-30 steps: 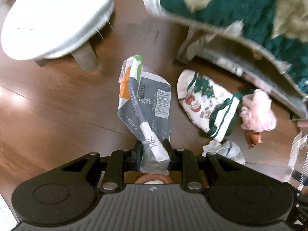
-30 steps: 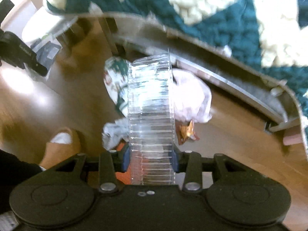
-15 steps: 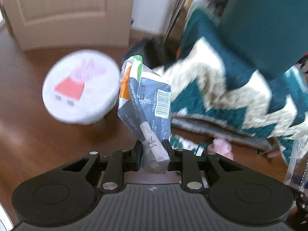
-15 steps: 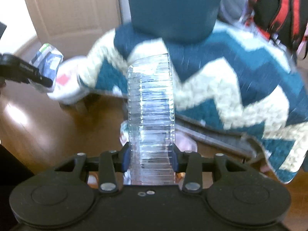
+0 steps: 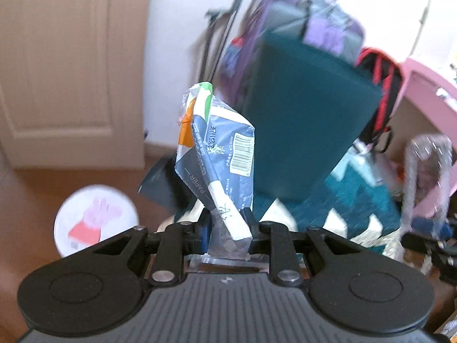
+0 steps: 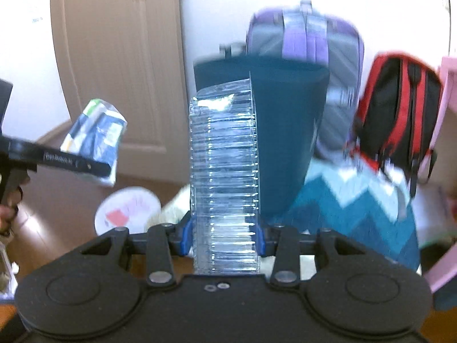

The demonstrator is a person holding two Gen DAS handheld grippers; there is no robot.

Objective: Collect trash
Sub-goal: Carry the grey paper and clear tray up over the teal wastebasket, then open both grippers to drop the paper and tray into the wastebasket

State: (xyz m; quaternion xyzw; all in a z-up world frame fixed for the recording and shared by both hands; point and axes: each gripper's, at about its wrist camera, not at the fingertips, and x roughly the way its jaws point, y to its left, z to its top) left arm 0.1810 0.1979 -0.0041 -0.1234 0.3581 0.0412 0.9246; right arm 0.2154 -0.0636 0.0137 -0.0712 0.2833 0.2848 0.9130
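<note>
Left gripper (image 5: 227, 225): clamped on crumpled tissue wrapper (image 5: 217, 154), rising toward 12 o'clock.
Wrapper: light, limp, slippery; pinch low.
Right gripper (image 6: 224, 238): squeezing ribbed clear plastic tray (image 6: 224, 171).
Tray: light, springy, crushable; grip the base.

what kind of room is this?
Probably a bedroom or child's room at home: a panelled door, a zigzag knitted blanket, backpacks by the wall, and a cartoon-pig stool.

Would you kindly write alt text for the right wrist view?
The right gripper jaws clamp a clear ribbed plastic container standing upright in front of a dark teal chair back. At left, the left gripper holds a crumpled paper wrapper; behind are a beige door and a red-and-black backpack.
</note>
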